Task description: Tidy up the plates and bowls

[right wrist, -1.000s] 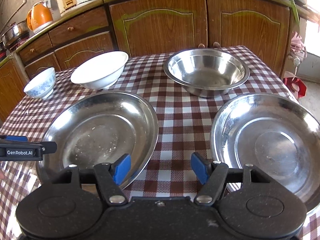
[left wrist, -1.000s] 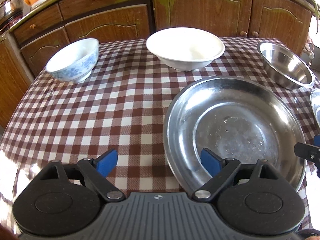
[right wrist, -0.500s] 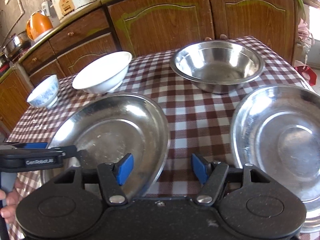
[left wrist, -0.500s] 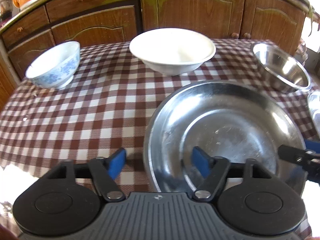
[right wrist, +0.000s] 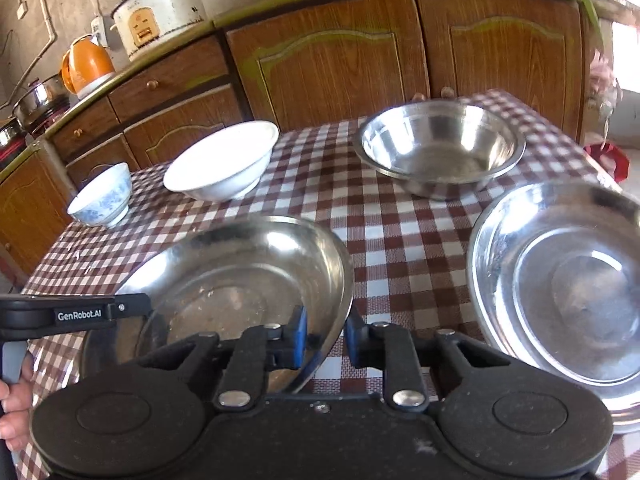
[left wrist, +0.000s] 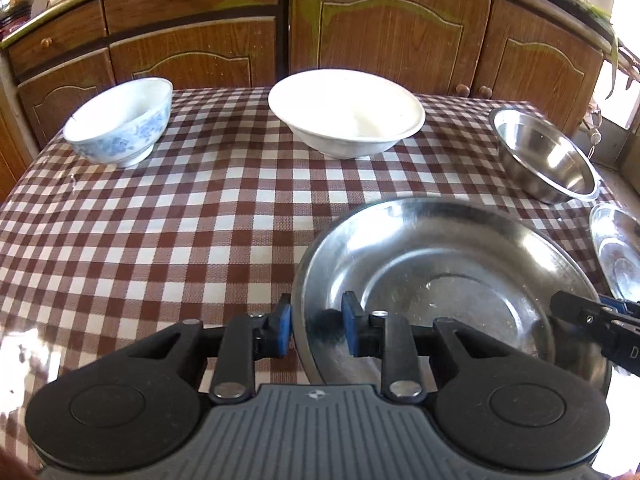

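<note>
Both grippers have just been closing on the same steel plate (left wrist: 448, 280). The left gripper (left wrist: 316, 326) pinches its near left rim between the blue pads, and the right gripper (right wrist: 326, 334) clamps the opposite rim. Second plate (right wrist: 560, 296) sits right of the right jaws.

Both grippers are black with blue-padded jaws; the left gripper (right wrist: 72, 314) reads "GenRobot.AI".
</note>
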Demonstrator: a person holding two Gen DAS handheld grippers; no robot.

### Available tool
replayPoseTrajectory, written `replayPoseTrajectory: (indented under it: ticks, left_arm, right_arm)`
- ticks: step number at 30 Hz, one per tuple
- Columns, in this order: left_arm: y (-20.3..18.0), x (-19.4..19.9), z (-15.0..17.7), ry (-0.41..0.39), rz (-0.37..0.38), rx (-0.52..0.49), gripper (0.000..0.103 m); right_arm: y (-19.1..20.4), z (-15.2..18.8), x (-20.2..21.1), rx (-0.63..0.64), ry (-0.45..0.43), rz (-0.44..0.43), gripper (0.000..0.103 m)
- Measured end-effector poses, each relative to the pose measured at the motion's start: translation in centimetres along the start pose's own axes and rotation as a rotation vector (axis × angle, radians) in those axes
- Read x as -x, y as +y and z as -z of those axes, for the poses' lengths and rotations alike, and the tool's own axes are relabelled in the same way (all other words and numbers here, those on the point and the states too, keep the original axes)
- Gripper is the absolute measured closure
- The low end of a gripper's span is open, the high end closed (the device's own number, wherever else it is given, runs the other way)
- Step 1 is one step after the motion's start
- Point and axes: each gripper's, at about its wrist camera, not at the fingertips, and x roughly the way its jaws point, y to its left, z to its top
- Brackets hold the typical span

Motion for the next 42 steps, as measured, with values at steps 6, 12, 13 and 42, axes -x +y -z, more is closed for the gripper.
replayPoseTrajectory:
  ticks: [6, 12, 13, 42]
  left_arm:
    - [0.2, 2.3, 0.4, -0.030, 0.008, 0.006, 0.077]
    - [0.1, 4.6, 0.8, -0.056, 0.007, 0.000, 0.077]
    - [0.0, 5.1, 0.9, -0.065, 0.005, -0.006, 0.076]
    - [1.2, 11.6, 3.2, -0.119, -0.008, 0.012, 0.076]
  right_arm:
    - [0.7, 0.0, 2.4, 0.021, -0.043, 0.003, 0.076]
    - [1.7, 0.1, 5.0, 0.051, -0.090, 0.015, 0.076]
    - [1.8, 0.1, 5.4, 0.055, -0.096, 0.015, 0.076]
    - [4.6, 1.7, 12.6, 0.084, -0.174, -0.011, 0.076]
